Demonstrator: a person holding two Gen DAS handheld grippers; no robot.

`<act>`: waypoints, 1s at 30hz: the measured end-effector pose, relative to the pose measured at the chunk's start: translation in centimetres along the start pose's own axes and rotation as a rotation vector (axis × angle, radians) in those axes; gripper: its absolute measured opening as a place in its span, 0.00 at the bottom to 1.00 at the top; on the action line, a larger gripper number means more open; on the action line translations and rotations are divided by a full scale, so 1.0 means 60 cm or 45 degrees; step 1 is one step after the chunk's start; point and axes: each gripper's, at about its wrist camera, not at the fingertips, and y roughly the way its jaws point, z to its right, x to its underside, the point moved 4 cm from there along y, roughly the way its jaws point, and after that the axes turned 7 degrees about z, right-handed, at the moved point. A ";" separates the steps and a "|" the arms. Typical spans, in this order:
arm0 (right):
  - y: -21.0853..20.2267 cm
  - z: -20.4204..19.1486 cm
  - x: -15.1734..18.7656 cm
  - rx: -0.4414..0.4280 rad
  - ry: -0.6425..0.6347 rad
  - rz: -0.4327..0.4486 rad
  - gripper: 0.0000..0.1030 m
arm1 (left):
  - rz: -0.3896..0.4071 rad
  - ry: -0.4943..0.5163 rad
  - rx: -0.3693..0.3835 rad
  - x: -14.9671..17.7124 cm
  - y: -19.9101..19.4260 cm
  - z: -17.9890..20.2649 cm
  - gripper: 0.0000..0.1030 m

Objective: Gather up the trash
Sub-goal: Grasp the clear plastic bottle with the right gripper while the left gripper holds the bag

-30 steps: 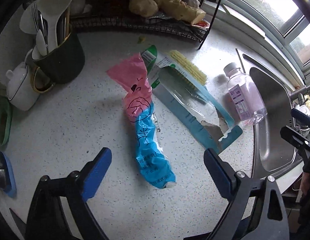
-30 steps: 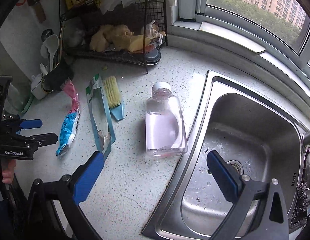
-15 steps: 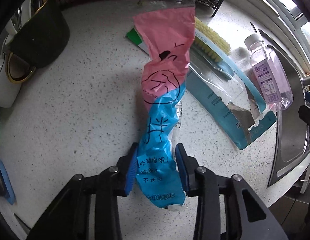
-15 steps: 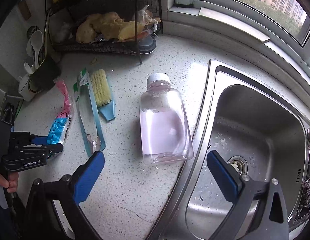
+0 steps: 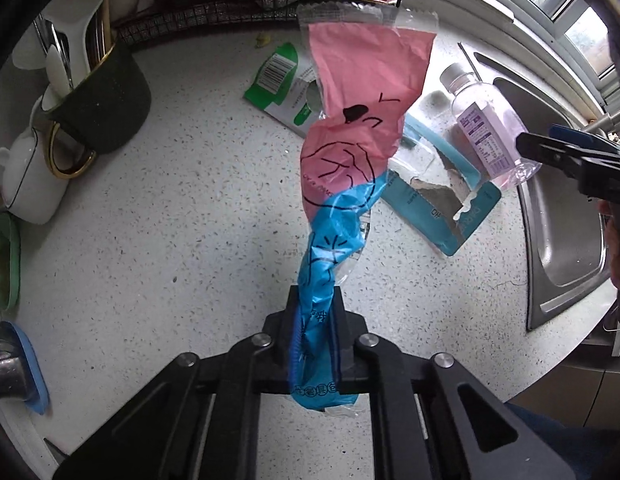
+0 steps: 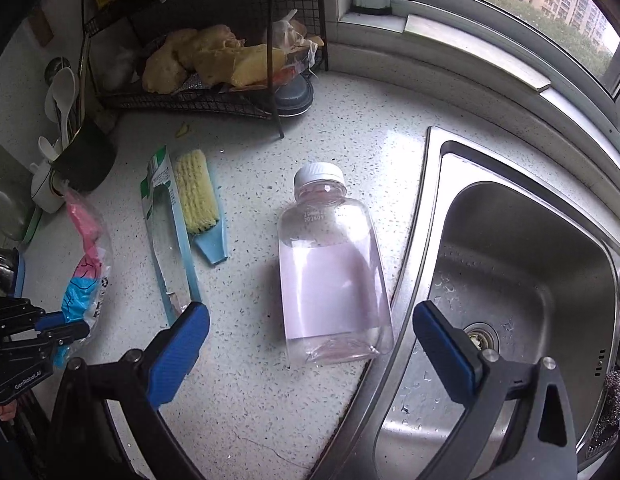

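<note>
Left wrist view: we are pinching the crumpled pink-and-blue plastic wrapper (image 5: 342, 184) by its blue end in the left hand-held gripper (image 5: 314, 344), so it is trailing free above the speckled white bench (image 5: 169, 208).

Right wrist view: we are holding the right hand-held gripper (image 6: 310, 344) spread over the clear capped plastic bottle (image 6: 330, 276) lying beside the steel sink (image 6: 530, 280), likely the next pickup.

one pink-and-blue wrapper (image 5: 350, 152), one torn brush package (image 6: 169, 240), one scrub brush (image 6: 195, 196), one plastic bottle (image 6: 330, 272).
</note>
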 end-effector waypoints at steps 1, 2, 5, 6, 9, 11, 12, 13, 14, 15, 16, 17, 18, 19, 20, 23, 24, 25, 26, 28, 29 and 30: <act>0.008 0.000 -0.002 0.007 -0.010 -0.011 0.99 | 0.015 0.014 0.007 0.001 -0.010 0.004 0.10; 0.016 0.001 -0.003 0.011 -0.020 -0.025 0.99 | 0.030 0.020 0.013 0.000 -0.020 0.009 0.10; 0.038 0.009 -0.006 0.015 -0.014 -0.061 0.87 | 0.059 0.027 0.032 0.001 -0.044 0.017 0.10; 0.046 0.012 -0.007 0.015 -0.008 -0.072 0.84 | 0.069 0.022 0.042 0.002 -0.051 0.017 0.10; 0.067 0.013 -0.008 0.034 -0.028 -0.101 0.72 | 0.104 0.003 0.041 -0.009 -0.068 0.010 0.10; 0.077 0.013 -0.007 0.041 -0.053 -0.116 0.63 | 0.120 -0.004 0.041 -0.018 -0.078 0.013 0.10; 0.078 0.013 -0.008 0.044 -0.056 -0.108 0.63 | 0.121 -0.006 0.040 -0.025 -0.085 0.011 0.10; 0.080 0.012 -0.008 0.047 -0.062 -0.106 0.63 | 0.122 -0.008 0.040 -0.024 -0.088 0.012 0.10; 0.080 0.010 -0.007 0.049 -0.073 -0.101 0.63 | 0.122 -0.011 0.041 -0.026 -0.083 0.016 0.09; 0.081 0.009 -0.006 0.050 -0.083 -0.096 0.63 | 0.120 -0.016 0.045 -0.025 -0.083 0.018 0.09; 0.081 0.008 -0.004 0.050 -0.091 -0.093 0.63 | 0.123 -0.019 0.048 -0.024 -0.083 0.020 0.09; 0.082 0.007 -0.004 0.048 -0.102 -0.089 0.63 | 0.124 -0.024 0.050 -0.022 -0.083 0.021 0.09; 0.083 0.006 -0.004 0.046 -0.109 -0.085 0.63 | 0.125 -0.031 0.044 -0.019 -0.084 0.022 0.09; 0.083 0.005 -0.003 0.042 -0.113 -0.080 0.62 | 0.126 -0.034 0.041 -0.018 -0.084 0.024 0.09; 0.083 0.003 -0.001 0.041 -0.117 -0.078 0.62 | 0.128 -0.034 0.040 -0.015 -0.087 0.026 0.09; 0.071 -0.001 0.011 0.016 -0.087 -0.080 0.61 | 0.139 -0.028 0.019 -0.007 -0.095 0.037 0.09; 0.060 -0.004 0.016 0.024 -0.094 -0.066 0.61 | 0.142 -0.030 0.014 -0.004 -0.098 0.040 0.09; 0.044 -0.012 0.023 0.029 -0.102 -0.047 0.61 | 0.147 -0.029 0.009 -0.001 -0.101 0.044 0.09; 0.031 -0.014 0.028 0.022 -0.105 -0.034 0.61 | 0.153 -0.031 0.004 0.003 -0.103 0.048 0.09; 0.000 -0.017 0.038 0.012 -0.132 -0.012 0.61 | 0.158 -0.047 0.007 0.014 -0.108 0.058 0.10; -0.017 -0.019 0.044 0.007 -0.145 0.007 0.61 | 0.159 -0.055 0.007 0.021 -0.110 0.065 0.09; -0.034 -0.019 0.050 -0.001 -0.154 0.022 0.61 | 0.163 -0.061 0.006 0.027 -0.113 0.072 0.09</act>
